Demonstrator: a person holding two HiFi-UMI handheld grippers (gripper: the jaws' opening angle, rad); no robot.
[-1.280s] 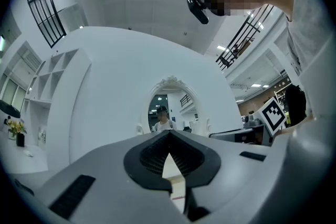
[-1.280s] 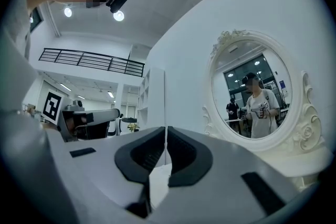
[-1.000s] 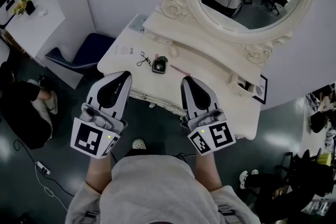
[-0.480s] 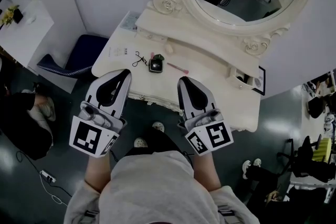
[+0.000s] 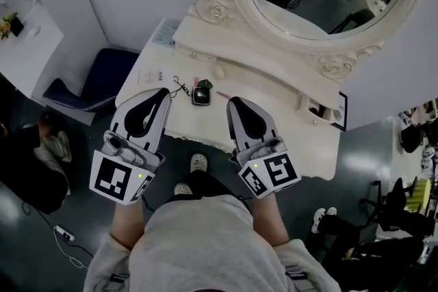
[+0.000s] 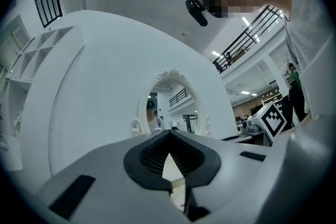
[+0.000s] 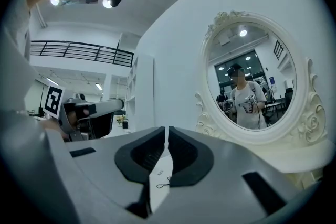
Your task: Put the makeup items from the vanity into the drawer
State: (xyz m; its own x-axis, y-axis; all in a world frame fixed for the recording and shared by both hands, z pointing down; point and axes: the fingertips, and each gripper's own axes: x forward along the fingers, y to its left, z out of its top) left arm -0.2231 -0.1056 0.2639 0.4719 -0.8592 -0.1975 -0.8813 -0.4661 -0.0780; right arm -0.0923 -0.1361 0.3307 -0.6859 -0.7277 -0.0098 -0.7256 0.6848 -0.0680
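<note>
Cream-white vanity (image 5: 268,88); navy chair (image 5: 102,73); grey left gripper (image 5: 163,91) and right gripper (image 5: 235,101), black-and-white square patterns on both.

Head view overhead; others facing vanity (image 5: 274,91)

On my head feed I see a navy chair (image 5: 102,72) on the dark grey floor (image 5: 383,167) at the left; beyond it a white desk (image 5: 31,44) carries a small yellow plant (image 5: 9,22); a person in dark clothes (image 5: 27,171) is at the left edge; a white power strip (image 5: 61,233) lies near them; a black railing (image 7: 79,52) crosses high in my right gripper view.
</note>
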